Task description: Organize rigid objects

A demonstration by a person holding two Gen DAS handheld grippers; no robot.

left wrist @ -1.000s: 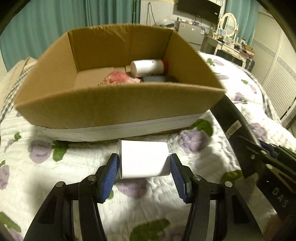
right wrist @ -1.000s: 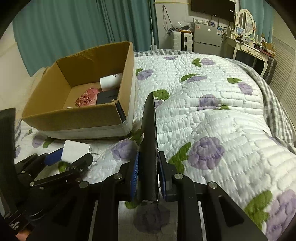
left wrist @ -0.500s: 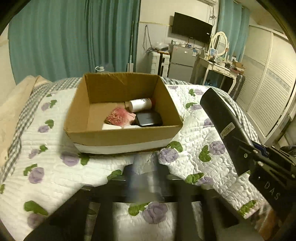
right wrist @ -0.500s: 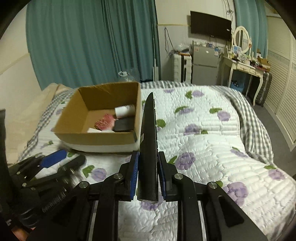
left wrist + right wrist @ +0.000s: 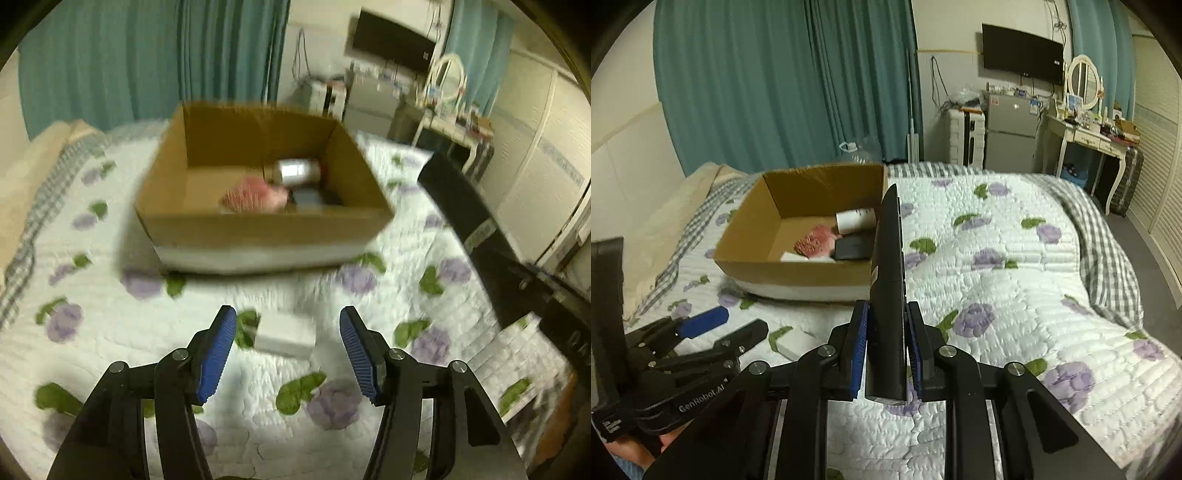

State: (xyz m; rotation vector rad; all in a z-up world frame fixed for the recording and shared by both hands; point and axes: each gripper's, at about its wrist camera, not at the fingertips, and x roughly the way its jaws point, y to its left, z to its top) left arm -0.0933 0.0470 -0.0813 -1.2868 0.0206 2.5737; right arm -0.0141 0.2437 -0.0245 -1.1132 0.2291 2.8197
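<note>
Left gripper (image 5: pixel 286 349) gapes over the white block (image 5: pixel 285 335); right gripper (image 5: pixel 886 356) clamps the black remote (image 5: pixel 888 280).
Drop straight down, straddle the block evenly, then pinch before heading to the cardboard box (image 5: pixel 258 236).

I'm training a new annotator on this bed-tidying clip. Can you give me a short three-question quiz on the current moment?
1. True or false: the right gripper is clamped on a long black remote.
2. Where is the small white box? A) inside the cardboard box B) on the quilt, between and below the open jaws of the left gripper C) in the right gripper
3. Fill in: inside the cardboard box a white ____ lies on its side beside a pink item and a dark flat item.

Key: 1 true; 2 B; 3 bottle.
</note>
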